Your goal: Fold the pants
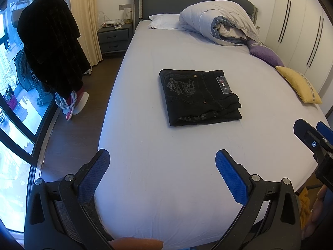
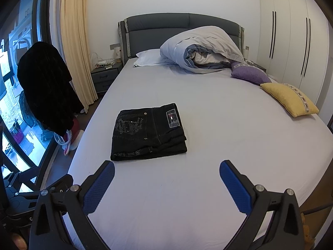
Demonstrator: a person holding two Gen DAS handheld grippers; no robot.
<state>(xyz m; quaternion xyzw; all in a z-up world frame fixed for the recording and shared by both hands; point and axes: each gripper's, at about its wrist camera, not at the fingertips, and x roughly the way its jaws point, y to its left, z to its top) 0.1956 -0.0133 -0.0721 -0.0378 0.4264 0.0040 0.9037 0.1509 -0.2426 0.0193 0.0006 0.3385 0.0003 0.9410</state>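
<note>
The black pants (image 1: 199,96) lie on the bed (image 1: 166,177), well ahead of the left hand-held gripper (image 1: 162,160) and the right hand-held gripper (image 2: 166,171), both spread wide and empty. They are folded into a neat rectangle, back pocket embroidery and label facing up.

Bed (image 2: 208,145), pale sheet; folded pants (image 2: 147,133), duvet (image 2: 201,50), pillow (image 2: 147,59), cushions (image 2: 289,99).

both wrist views: bed (image 1: 166,187) foot, facing headboard (image 2: 179,24) | right one farther right
</note>
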